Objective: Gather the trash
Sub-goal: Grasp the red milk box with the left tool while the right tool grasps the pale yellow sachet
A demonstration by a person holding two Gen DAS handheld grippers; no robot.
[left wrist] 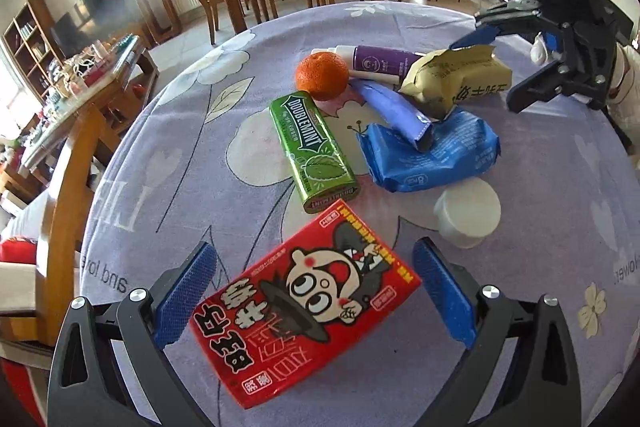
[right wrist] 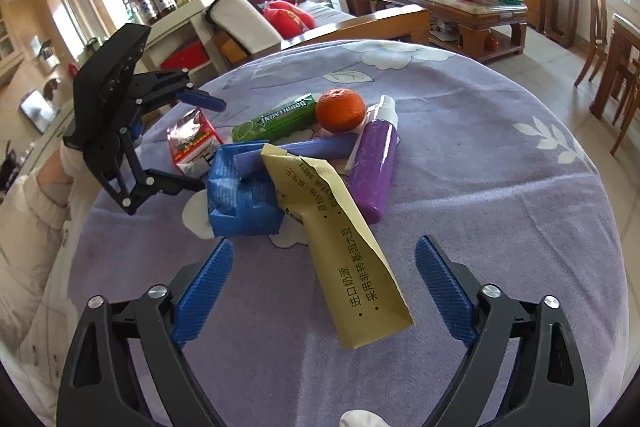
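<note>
- Red carton [left wrist: 304, 311] lies flat, lower centre of left view, between the left gripper [left wrist: 316, 297]'s spread, non-touching pads.
- Tan wrapper [right wrist: 344, 243] lies mid-frame in right view; right gripper [right wrist: 324, 291] apart, straddling it.
- Risk: thin wrapper may slip or drag the blue packet [right wrist: 240, 195].

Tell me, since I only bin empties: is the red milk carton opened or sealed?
Opened. In the right wrist view the red carton has its top torn apart, silver lining showing. Whether it is empty, cannot tell.

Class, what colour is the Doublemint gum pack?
Green, clearest in the left wrist view.
</note>
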